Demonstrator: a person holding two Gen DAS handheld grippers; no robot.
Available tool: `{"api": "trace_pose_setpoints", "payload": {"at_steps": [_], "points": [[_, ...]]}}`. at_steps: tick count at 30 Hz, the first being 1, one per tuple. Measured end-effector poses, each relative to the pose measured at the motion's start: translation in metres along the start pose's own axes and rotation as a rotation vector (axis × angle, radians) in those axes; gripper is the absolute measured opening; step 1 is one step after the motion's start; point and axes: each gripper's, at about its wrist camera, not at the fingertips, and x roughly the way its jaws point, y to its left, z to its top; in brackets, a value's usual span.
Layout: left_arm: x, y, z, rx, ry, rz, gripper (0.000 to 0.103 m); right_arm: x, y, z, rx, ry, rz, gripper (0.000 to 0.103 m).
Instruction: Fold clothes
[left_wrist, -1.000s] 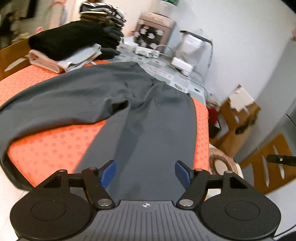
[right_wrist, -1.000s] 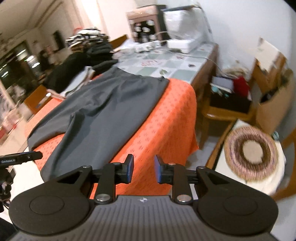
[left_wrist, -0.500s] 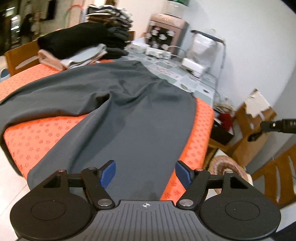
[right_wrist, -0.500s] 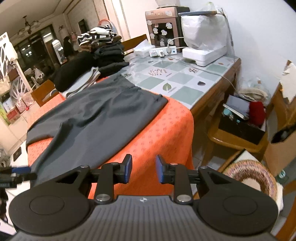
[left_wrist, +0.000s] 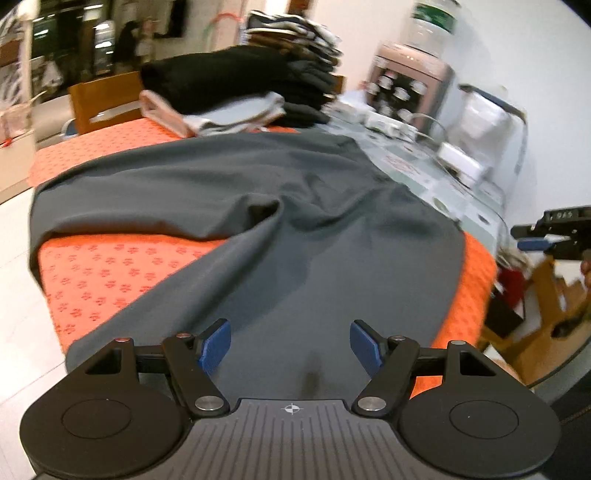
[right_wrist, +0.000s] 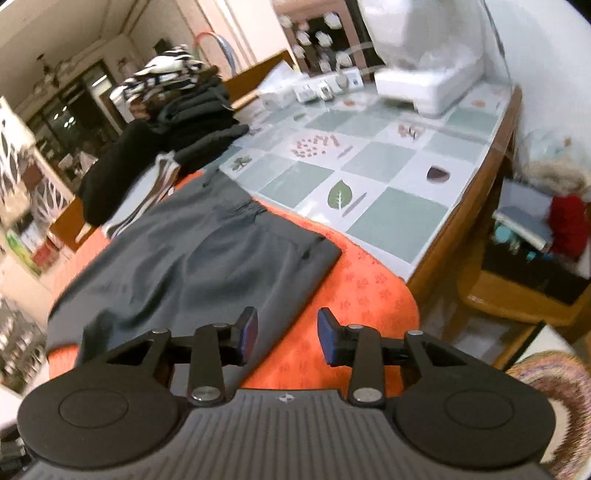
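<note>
The right gripper (right_wrist: 287, 334) hangs above the orange cloth (right_wrist: 354, 295), its jaws just opening with nothing between them. Grey trousers (right_wrist: 207, 266) lie flat toward ten o'clock. A stack of folded clothes (right_wrist: 184, 110) sits at eleven, tiled tabletop (right_wrist: 369, 170) at one.

Grey trousers (left_wrist: 295, 236) spread flat, legs apart

No words or numbers can be read with confidence. Pale characters stand on the black bar of the right gripper (left_wrist: 554, 236), at the right edge of the left wrist view beyond the orange cloth (left_wrist: 110, 273), but blur hides them.
</note>
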Motion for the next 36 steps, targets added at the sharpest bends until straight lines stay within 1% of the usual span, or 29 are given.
{"api": "trace_pose_setpoints", "payload": {"at_steps": [7, 10, 11, 13, 14, 15, 16, 17, 18, 22, 26, 31, 36], "points": [[-0.011, -0.009, 0.001, -0.068, 0.001, 0.111, 0.074, 0.083, -0.031, 0.033, 0.153, 0.111, 0.042, 0.043], [-0.013, -0.021, 0.002, -0.084, 0.008, 0.148, 0.074, 0.113, -0.041, 0.041, 0.183, 0.176, 0.031, 0.045], [-0.014, -0.025, 0.002, -0.089, 0.01, 0.16, 0.074, 0.119, -0.043, 0.042, 0.182, 0.19, 0.039, 0.047], [-0.016, -0.033, 0.003, -0.1, 0.014, 0.185, 0.075, 0.131, -0.047, 0.045, 0.178, 0.216, 0.056, 0.046], [-0.016, -0.038, 0.003, -0.108, 0.013, 0.195, 0.075, 0.134, -0.046, 0.049, 0.17, 0.227, 0.075, 0.041], [-0.017, -0.043, 0.004, -0.115, 0.013, 0.205, 0.075, 0.137, -0.045, 0.052, 0.159, 0.237, 0.092, 0.019], [-0.016, -0.047, 0.005, -0.122, 0.012, 0.216, 0.075, 0.139, -0.042, 0.056, 0.139, 0.248, 0.111, 0.009], [-0.016, -0.051, 0.006, -0.129, 0.011, 0.227, 0.075, 0.14, -0.038, 0.06, 0.115, 0.258, 0.134, 0.006], [-0.015, -0.054, 0.006, -0.137, 0.01, 0.236, 0.075, 0.14, -0.032, 0.066, 0.089, 0.265, 0.151, 0.005], [-0.01, -0.065, 0.009, -0.163, 0.017, 0.265, 0.075, 0.144, -0.005, 0.089, -0.011, 0.295, 0.226, 0.005], [-0.006, -0.076, 0.008, -0.154, 0.032, 0.287, 0.075, 0.16, 0.013, 0.106, -0.081, 0.331, 0.269, 0.004], [-0.005, -0.081, -0.004, -0.198, 0.049, 0.321, 0.075, 0.175, 0.023, 0.113, -0.137, 0.375, 0.259, 0.005], [-0.008, -0.083, -0.028, -0.247, 0.09, 0.339, 0.076, 0.173, 0.013, 0.107, -0.116, 0.401, 0.236, 0.007]]}}
